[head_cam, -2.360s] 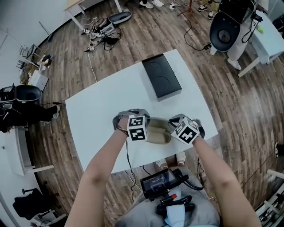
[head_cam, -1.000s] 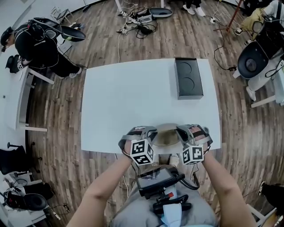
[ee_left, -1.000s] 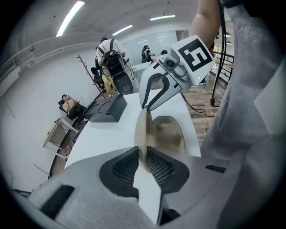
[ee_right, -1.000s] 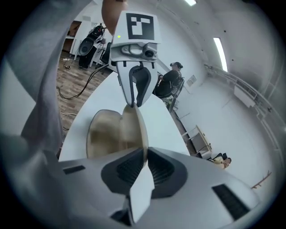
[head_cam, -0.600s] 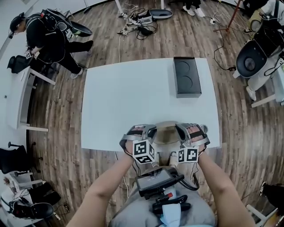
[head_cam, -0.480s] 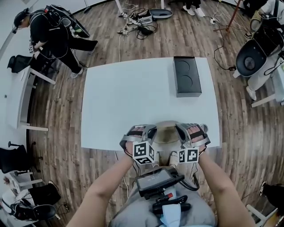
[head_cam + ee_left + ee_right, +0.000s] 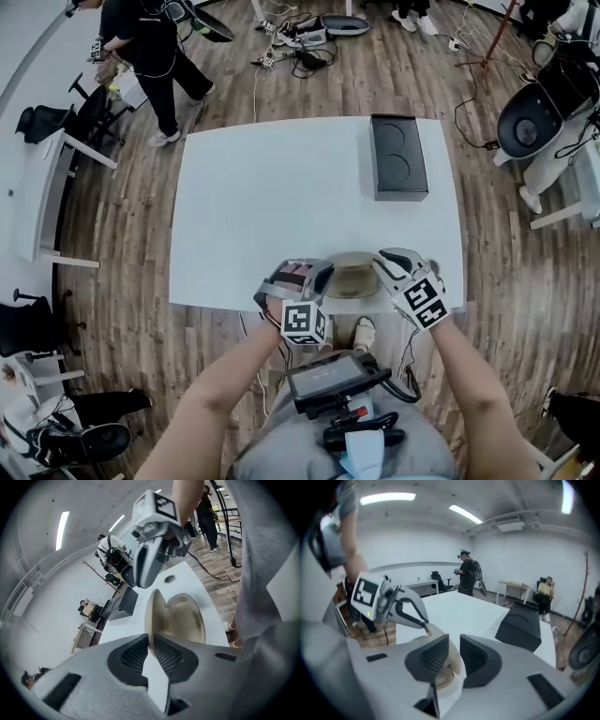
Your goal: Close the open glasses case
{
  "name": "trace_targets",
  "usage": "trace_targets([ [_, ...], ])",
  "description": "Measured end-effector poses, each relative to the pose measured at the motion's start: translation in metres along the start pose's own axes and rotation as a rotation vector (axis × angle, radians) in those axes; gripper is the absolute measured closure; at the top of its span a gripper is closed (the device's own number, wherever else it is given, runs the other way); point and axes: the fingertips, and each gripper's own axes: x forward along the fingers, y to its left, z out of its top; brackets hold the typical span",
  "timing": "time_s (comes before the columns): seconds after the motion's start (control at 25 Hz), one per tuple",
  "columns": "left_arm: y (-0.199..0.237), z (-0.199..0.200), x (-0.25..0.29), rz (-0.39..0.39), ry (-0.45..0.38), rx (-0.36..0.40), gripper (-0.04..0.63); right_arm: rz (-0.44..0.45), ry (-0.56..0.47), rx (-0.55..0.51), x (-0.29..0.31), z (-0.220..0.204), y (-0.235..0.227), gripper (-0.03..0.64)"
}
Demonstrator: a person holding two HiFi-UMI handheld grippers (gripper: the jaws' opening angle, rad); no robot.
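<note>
White surface: open glasses case lies well apart from black box, toward person. Left gripper clenched on case rim at end farther from box; right gripper pinches nearer end, jaws just eased slightly. Paired hold likely to fold case shut.

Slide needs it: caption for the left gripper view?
Left gripper pinching the rim of the open beige glasses case.

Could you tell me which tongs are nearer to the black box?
Right. The right tongs hold the case at its right end, straight below the box in the head view; the left tongs hold its left end, farther off.
</note>
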Motion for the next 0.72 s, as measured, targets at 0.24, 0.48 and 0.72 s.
trace_targets([
  [0.24, -0.018, 0.004, -0.011, 0.038, -0.041, 0.046, 0.548, 0.146, 0.097, 0.174, 0.008, 0.011, -0.004, 0.566],
  [0.48, -0.032, 0.012, -0.009, 0.025, -0.057, 0.032, 0.548, 0.226, 0.193, 0.191, 0.013, -0.003, 0.01, 0.566],
  [0.72, -0.046, 0.01, -0.016, -0.012, -0.054, -0.013, 0.548, 0.247, 0.253, 0.146, 0.0, -0.01, 0.008, 0.565],
])
